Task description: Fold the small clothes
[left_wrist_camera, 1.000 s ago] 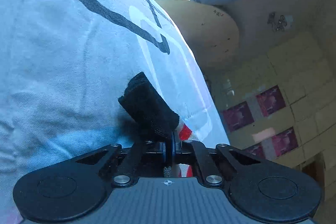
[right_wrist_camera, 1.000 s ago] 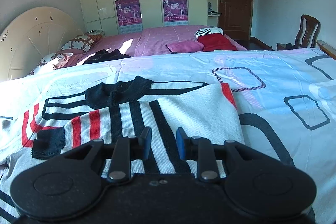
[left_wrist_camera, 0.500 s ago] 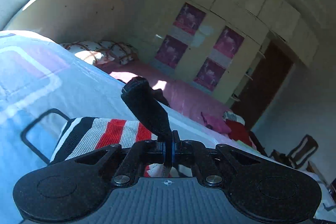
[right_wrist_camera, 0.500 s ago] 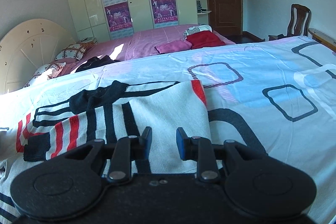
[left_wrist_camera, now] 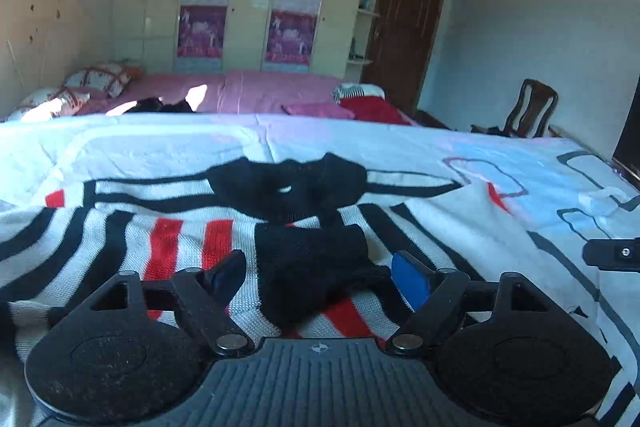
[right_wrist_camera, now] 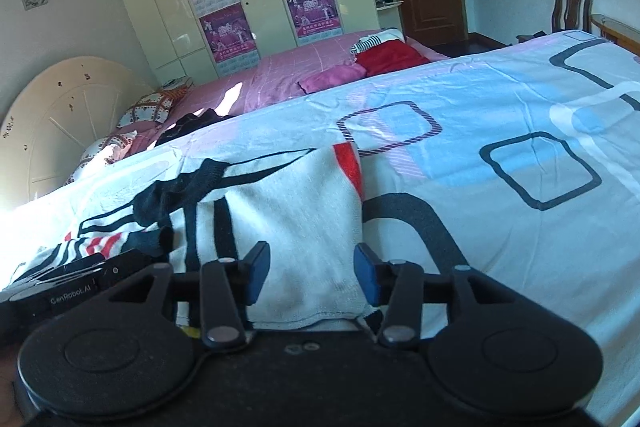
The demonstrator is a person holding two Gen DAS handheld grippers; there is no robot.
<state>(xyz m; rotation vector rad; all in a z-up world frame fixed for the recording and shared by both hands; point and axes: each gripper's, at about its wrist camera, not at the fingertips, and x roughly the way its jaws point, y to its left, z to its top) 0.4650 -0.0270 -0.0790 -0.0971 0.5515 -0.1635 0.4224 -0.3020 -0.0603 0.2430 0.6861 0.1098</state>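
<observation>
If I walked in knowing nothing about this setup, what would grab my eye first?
Probably the striped sweater, white with black and red bands, spread across the near bed's patterned sheet. Its black cuff lies between the left gripper's opening jaws, untouched by the pads. Behind, purple posters on a cream wardrobe stand out beyond a pink bed.

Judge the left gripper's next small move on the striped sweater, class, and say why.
Probably draw the left gripper back off the striped sweater. Its fingers are opening, and the black cuff lies loose between them, folded across the sweater's body, so the sleeve looks placed. The right gripper is opening too.
</observation>
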